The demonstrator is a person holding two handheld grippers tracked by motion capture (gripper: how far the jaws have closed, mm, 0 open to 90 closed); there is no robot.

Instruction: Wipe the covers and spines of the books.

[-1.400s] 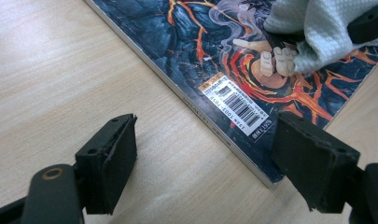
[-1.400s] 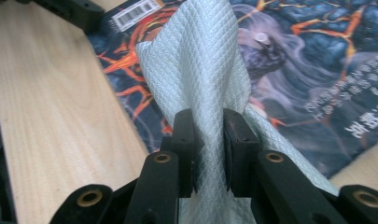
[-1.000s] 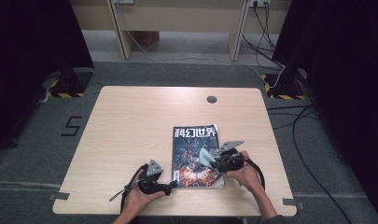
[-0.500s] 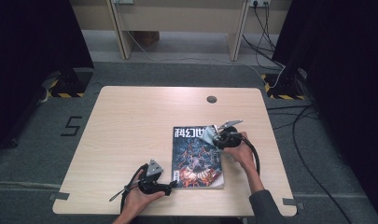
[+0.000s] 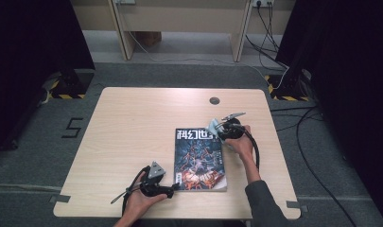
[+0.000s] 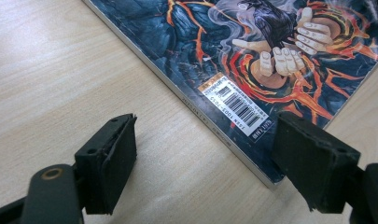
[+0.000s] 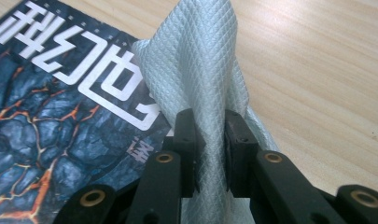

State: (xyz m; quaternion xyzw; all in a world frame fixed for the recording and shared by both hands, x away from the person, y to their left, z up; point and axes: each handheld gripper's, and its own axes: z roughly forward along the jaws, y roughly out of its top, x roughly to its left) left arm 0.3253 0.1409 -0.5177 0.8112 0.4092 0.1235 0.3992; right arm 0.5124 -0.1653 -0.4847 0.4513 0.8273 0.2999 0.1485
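Right gripper view: right gripper [image 7: 210, 135] pinches cloth [image 7: 200, 70] over magazine [image 7: 60, 116] corner; left gripper [image 6: 214, 158] wide, astride spine.

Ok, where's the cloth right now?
The pale cloth is pinched in the right hand-held gripper, resting over the magazine's top right corner in the high view, below the table's grommet hole.

I read large white Chinese characters, 科幻世界, across the top of the magazine [image 5: 200, 158] cover, which lies toward the table's [image 5: 132, 127] near right part. At the cover's lower corner by the spine I see a white barcode label [image 6: 235, 105] with "ISSN 1003-7055" beside the bars; the small print on the spine is too blurred to read. On the floor left of the table stands a marking [image 5: 73, 127] like a "5".
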